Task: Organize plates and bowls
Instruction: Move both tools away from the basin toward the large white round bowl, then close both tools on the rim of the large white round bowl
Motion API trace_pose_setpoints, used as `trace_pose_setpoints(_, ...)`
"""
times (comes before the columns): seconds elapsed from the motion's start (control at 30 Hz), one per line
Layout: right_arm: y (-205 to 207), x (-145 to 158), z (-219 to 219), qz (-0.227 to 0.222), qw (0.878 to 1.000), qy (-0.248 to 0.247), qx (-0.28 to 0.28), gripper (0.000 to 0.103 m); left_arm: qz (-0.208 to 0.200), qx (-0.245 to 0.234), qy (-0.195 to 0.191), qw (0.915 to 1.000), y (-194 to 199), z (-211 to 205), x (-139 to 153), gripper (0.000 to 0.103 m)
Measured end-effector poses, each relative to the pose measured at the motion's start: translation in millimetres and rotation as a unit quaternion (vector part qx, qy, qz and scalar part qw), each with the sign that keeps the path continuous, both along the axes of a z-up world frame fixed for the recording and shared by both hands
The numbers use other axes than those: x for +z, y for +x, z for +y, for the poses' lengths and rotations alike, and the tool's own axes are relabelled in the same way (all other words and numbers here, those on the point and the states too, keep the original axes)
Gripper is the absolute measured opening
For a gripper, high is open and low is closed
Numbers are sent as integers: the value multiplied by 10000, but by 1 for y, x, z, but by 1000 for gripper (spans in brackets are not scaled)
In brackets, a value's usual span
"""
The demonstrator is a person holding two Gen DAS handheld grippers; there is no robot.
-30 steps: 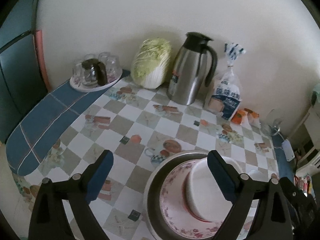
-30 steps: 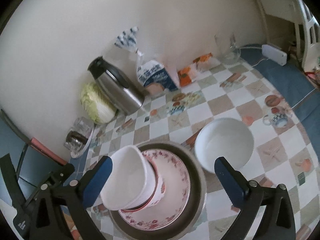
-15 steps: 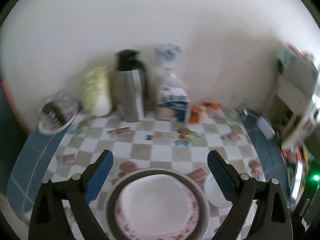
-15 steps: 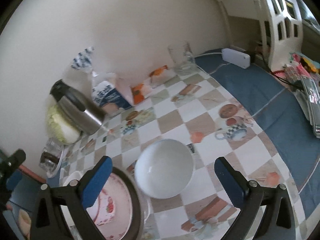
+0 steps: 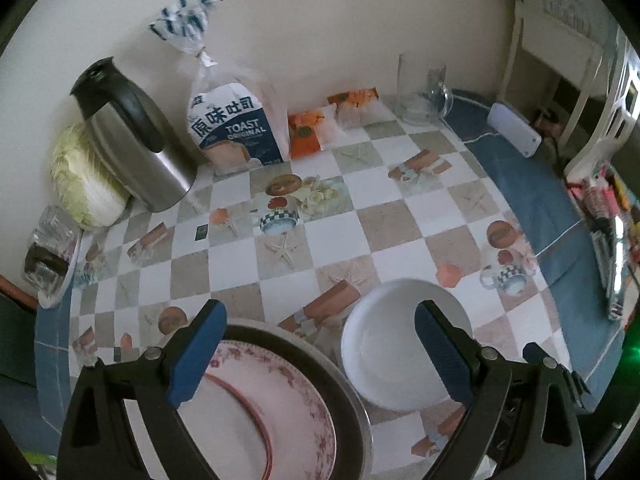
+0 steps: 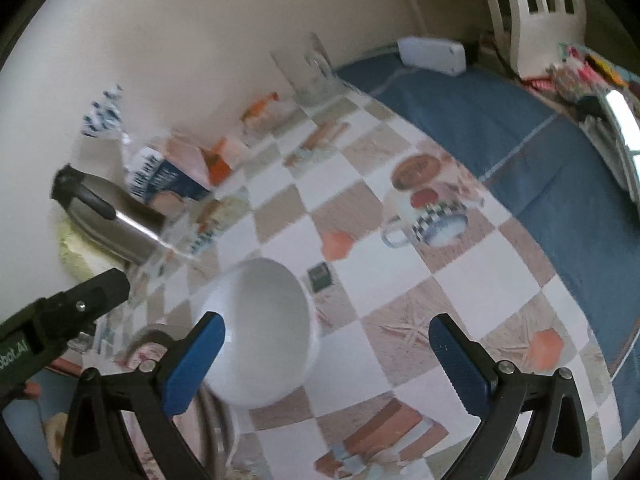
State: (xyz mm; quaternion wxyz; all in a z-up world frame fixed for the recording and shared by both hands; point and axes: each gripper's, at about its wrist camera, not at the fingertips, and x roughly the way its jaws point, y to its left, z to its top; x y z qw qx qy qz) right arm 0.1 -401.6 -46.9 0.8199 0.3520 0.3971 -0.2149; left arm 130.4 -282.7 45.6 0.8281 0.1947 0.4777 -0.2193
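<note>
While both grippers gape empty, white bowl (image 5: 400, 344) under left gripper (image 5: 320, 352), beside right gripper (image 6: 326, 360).

White bowl (image 5: 400, 354): smooth, glossy glazed ceramic. Floral plate (image 5: 260, 412): glossy ceramic, sits in a dull grey metal pan (image 5: 352, 400). Jug (image 5: 132, 140): brushed steel, black plastic lid. Desk (image 5: 340, 232) cover: smooth printed vinyl. Bread bag (image 5: 236, 128): shiny clear plastic.
</note>
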Motion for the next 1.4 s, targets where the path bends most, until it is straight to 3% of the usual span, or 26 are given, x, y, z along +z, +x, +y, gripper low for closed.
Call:
trace_pose_setpoints(0.3, 11, -32, -2, 302, 9993, 231, 21, 103, 71, -244, 672, 9974, 8, -32, -35, 93)
trace_pose_setpoints(0.37, 13, -35, -2, 346, 9991, 242, 30, 103, 115, -272, 781, 9965, 8, -36, -44, 77)
trace_pose_setpoints(0.7, 23, -43, 5, 479, 9984, 240, 197, 102, 322, -227, 897, 9952, 13, -38, -67, 73)
trace_pose_setpoints(0.83, 25, -42, 7, 483, 9983, 204, 257, 89, 374, -209, 880, 9952, 14, -38, -70, 73)
trace_pose_setpoints(0.9, 26, -41, 8, 518, 9981, 194, 261, 87, 410, -202, 873, 9951, 14, -38, -73, 73)
trace_pose_setpoints(1.13, 30, -42, 12, 439, 9975, 440, 327, 68, 513, -104, 764, 9957, 14, -33, -76, 73)
trace_pose_setpoints(1.4, 31, -46, 14, 411, 9969, 580, 328, 29, 598, -45, 655, 9960, 13, -28, -78, 72)
